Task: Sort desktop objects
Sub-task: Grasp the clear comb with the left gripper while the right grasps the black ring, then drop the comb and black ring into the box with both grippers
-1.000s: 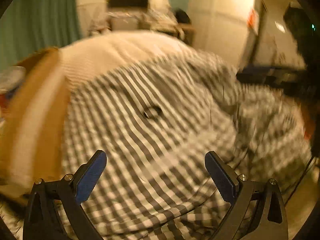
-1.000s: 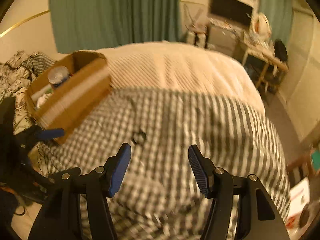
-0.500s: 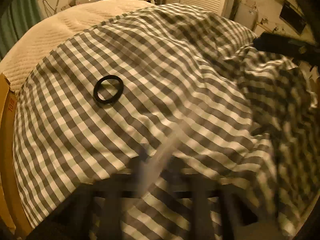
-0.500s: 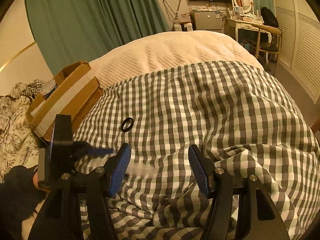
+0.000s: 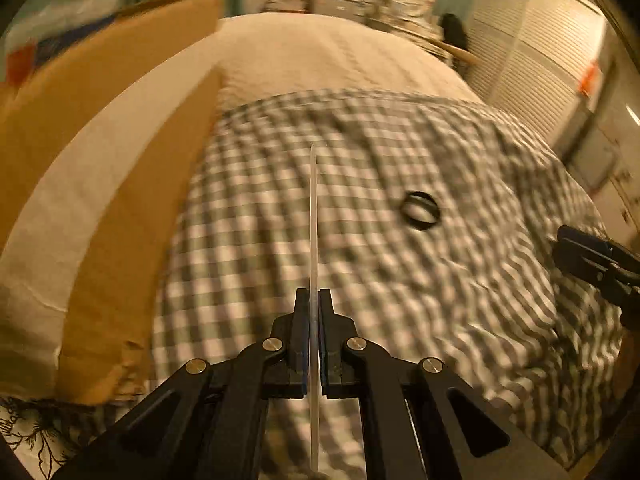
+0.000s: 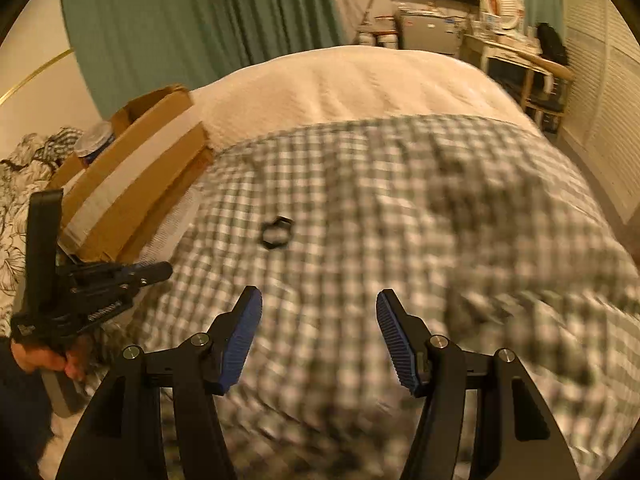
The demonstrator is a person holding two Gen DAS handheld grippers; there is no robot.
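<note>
The left hand-held gripper pinches a thin clear strip edge-on, apparently bound for the cardboard box at ten o'clock, while the right hand-held gripper gapes empty below the black ring.

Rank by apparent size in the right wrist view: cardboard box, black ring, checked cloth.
1. checked cloth, fills most of the frame.
2. cardboard box, nearer the left edge.
3. black ring, smallest, lying on the cloth.
</note>
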